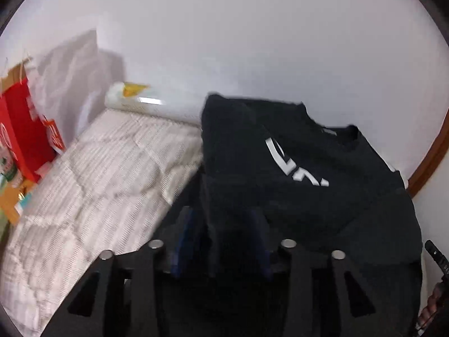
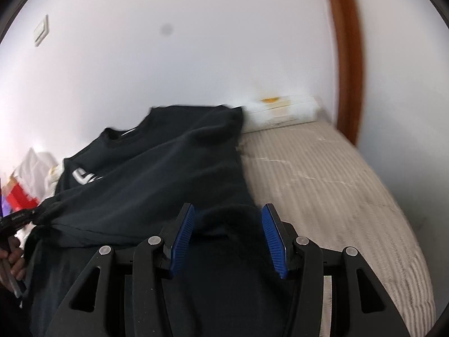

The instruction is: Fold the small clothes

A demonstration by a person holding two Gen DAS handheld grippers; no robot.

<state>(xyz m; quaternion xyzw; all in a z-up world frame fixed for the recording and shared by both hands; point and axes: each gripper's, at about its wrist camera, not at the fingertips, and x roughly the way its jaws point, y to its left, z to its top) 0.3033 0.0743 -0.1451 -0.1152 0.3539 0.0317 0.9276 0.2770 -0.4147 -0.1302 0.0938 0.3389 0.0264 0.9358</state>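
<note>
A black T-shirt with a white print lies on a striped quilt; it also shows in the right wrist view. My left gripper has its blue pads apart with black cloth bunched between them; the grip is unclear. It also shows at the left edge of the right wrist view, touching the shirt's edge. My right gripper is open, its blue pads wide apart over the shirt's near edge, with cloth lying between them.
A red carton and white plastic bag stand at the bed's left. A long white box lies along the white wall. A brown wooden frame rises at the right. Bare quilt lies right of the shirt.
</note>
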